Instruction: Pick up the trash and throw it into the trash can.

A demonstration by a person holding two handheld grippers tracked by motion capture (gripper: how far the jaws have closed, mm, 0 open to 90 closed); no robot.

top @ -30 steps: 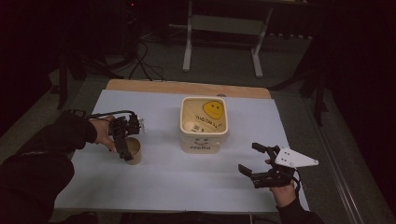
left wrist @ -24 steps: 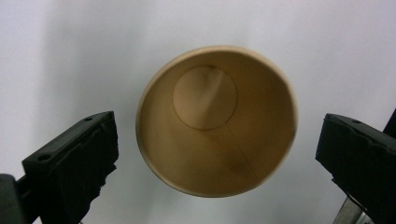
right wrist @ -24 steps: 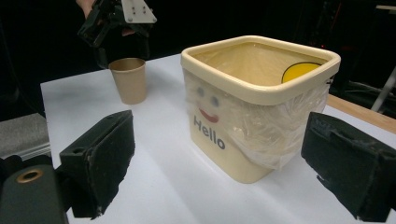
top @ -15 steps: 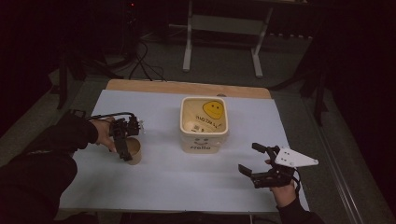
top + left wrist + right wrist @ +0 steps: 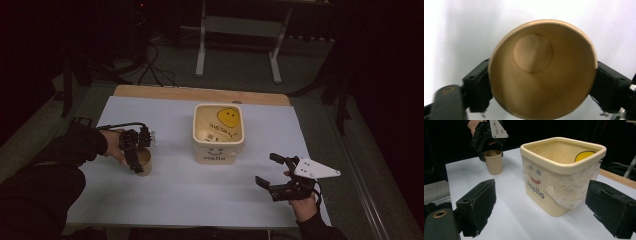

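Observation:
A brown paper cup stands upright on the white table sheet at the left. My left gripper comes down over it. In the left gripper view the two black jaws press on either side of the cup, whose inside is empty. The right gripper view shows the same cup under the left gripper. My right gripper hovers open near the front right, with nothing between its jaws. It faces a cream bin.
The cream square bin stands mid-table, lined with clear plastic, with a smiley face and "Hello" on it. The white sheet covers the table; a wooden edge shows at the back. A metal stand is beyond it.

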